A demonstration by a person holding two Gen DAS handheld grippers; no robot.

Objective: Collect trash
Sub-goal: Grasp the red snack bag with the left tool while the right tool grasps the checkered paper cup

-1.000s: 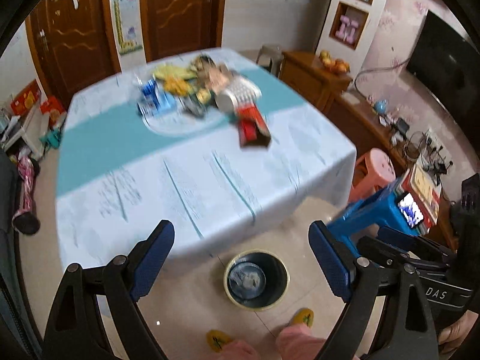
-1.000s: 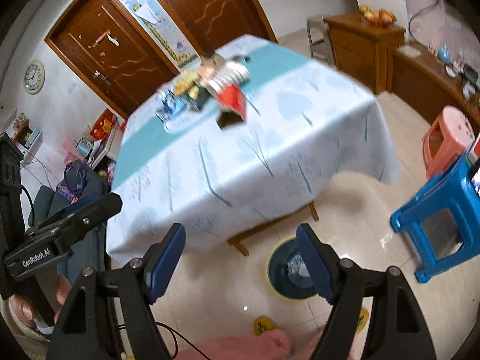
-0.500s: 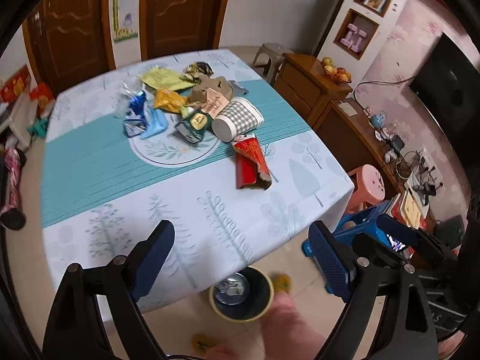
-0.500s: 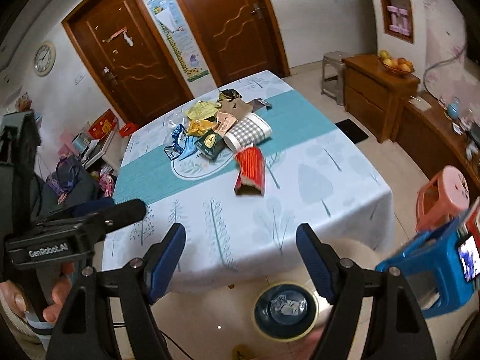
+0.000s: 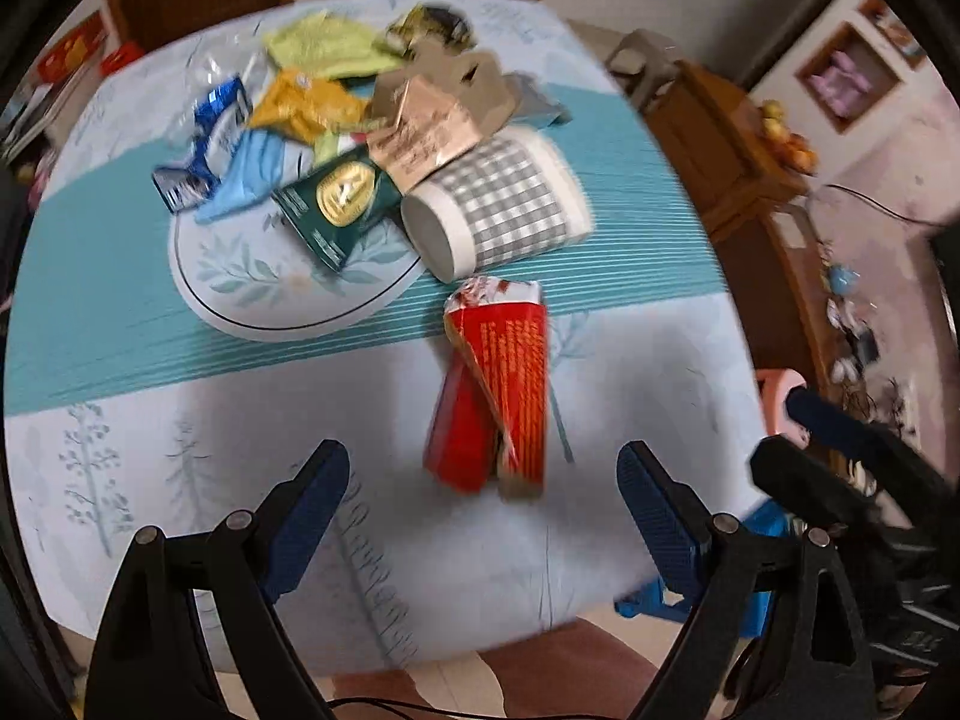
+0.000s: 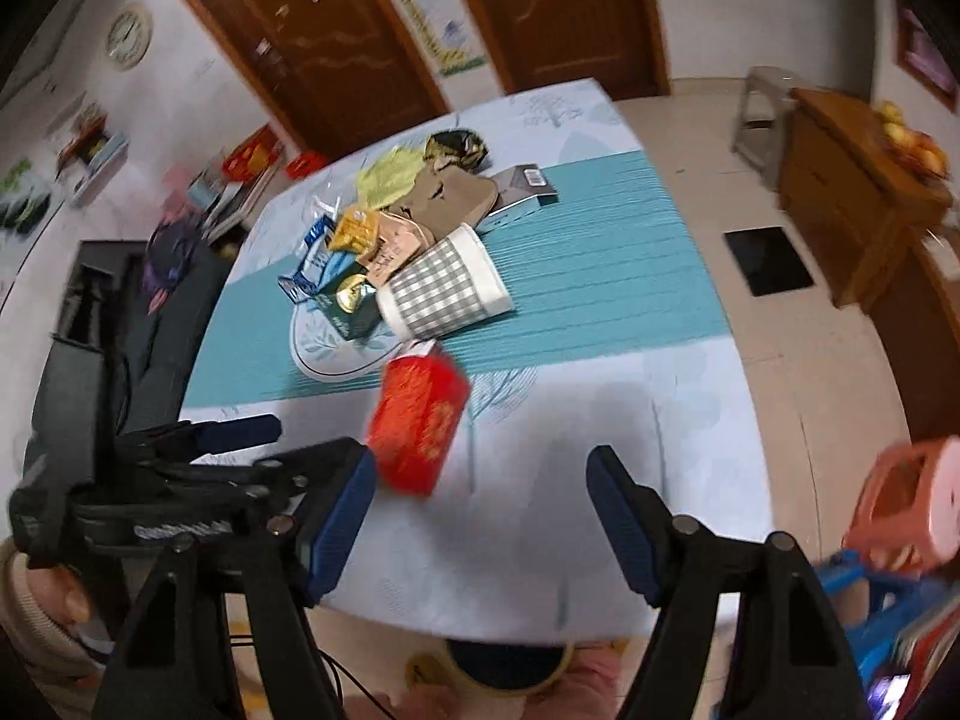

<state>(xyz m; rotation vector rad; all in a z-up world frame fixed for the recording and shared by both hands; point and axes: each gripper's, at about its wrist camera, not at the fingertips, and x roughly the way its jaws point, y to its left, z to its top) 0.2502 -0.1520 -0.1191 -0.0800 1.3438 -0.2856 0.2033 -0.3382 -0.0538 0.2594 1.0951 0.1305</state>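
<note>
A red carton (image 5: 492, 402) lies on the tablecloth nearest to me; it also shows in the right wrist view (image 6: 420, 423). Behind it lie a checked paper cup (image 5: 498, 210) on its side, a green packet (image 5: 339, 207), yellow, blue and brown wrappers and cardboard (image 5: 438, 102) piled on a round placemat (image 5: 264, 294). My left gripper (image 5: 483, 516) is open and empty, hovering just in front of the red carton. My right gripper (image 6: 480, 519) is open and empty over the table's near edge, right of the carton. The left gripper also shows in the right wrist view (image 6: 198, 468).
A dark trash bin (image 6: 507, 663) with a yellow rim stands on the floor under the table's near edge. A blue stool (image 6: 888, 612) and a pink stool (image 6: 906, 504) stand at the right. A wooden sideboard (image 6: 852, 180) lines the right wall.
Both grippers have moved up and forward from above the floor bin to over the table. The trash pile and red carton are now much closer.
</note>
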